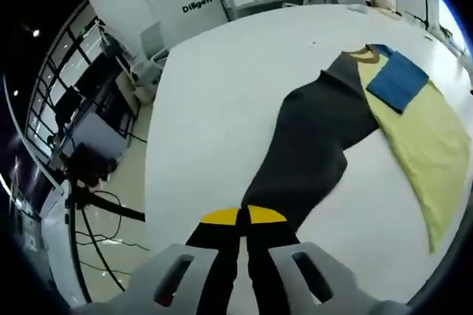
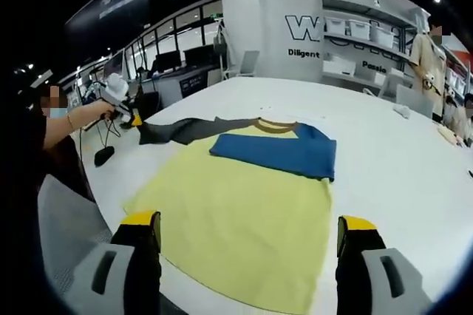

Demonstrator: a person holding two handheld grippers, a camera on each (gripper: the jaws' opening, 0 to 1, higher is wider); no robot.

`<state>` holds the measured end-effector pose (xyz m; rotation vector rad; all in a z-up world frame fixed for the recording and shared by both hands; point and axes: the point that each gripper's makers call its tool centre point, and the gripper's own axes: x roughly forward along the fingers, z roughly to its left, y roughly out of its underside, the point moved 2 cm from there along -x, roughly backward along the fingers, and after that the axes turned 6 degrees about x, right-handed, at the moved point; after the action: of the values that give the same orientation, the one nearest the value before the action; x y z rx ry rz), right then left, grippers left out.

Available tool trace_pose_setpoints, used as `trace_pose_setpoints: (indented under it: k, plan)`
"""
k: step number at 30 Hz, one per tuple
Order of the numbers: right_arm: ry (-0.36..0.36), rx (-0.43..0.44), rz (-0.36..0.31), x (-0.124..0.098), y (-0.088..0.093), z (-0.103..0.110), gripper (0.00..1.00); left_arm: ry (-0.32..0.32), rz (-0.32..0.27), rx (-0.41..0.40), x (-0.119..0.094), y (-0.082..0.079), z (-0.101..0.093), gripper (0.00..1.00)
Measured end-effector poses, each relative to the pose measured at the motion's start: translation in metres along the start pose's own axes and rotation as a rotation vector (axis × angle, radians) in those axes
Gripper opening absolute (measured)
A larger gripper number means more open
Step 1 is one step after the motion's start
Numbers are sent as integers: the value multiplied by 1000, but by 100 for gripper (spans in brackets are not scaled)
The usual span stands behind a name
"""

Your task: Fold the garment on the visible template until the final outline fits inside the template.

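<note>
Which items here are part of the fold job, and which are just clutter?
Job:
- shirt, yellow body, on the white table
- dark sleeve, pulled out sideways, clamped in the left gripper
- blue sleeve, folded across the chest
- right gripper, open above the hem

Clutter:
- white object on the table
- shelf bins

Black jaws with yellow tips, grey slotted gripper bodies, person's dark top, wrist bracelet
</note>
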<state>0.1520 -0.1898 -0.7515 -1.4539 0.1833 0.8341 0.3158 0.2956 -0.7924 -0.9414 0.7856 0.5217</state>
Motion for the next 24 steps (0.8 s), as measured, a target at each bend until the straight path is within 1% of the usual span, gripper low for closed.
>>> trace_pose_setpoints:
  k: [1,2,3,4,5,7,8,9,10,11,14,17,19,20,21,23,24]
  plan:
    - [-2,-9,29,-1,5,0,99,9,25,0,2,2,2,3]
    - [14,-29,55,-1,11,-2,99,12,53,-9,4,4,5,3]
    - [12,-31,57,0,13,-2,99,14,72,-8,6,5,7,3]
    - [9,-34,59,0,15,-2,99,-6,68,6,12,3,16,3]
    - [-3,-25,74,-1,18,0,99,-16,78,25,16,4,22,3]
    - [-12,-24,82,-1,20,1,99,-20,100,29,23,7,32,3]
    - [-12,-33,88,-1,21,1,99,-30,102,22,26,7,38,3]
    - [-11,-46,90,-1,22,1,99,-40,97,18,26,6,41,3]
    - [-10,-55,96,-2,24,0,99,-71,82,13,29,4,50,3]
    - [-9,-51,99,-2,24,0,99,-70,96,24,30,5,54,3]
    - [-41,-19,85,-1,23,5,99,-77,127,56,32,9,63,3]
    - [-65,-19,77,-1,21,10,99,-58,124,72,36,10,64,4]
    - [-77,-19,78,-1,21,12,99,-47,125,124,43,12,64,4]
    - [-82,-18,77,-1,21,12,99,-56,120,149,45,11,66,4]
    - [-83,-16,79,-2,21,13,99,-76,112,190,48,9,70,4]
    - [-84,-17,80,-2,20,13,99,-95,80,224,51,4,74,4]
    - [-84,-20,83,-4,20,12,99,-94,89,238,55,5,73,4]
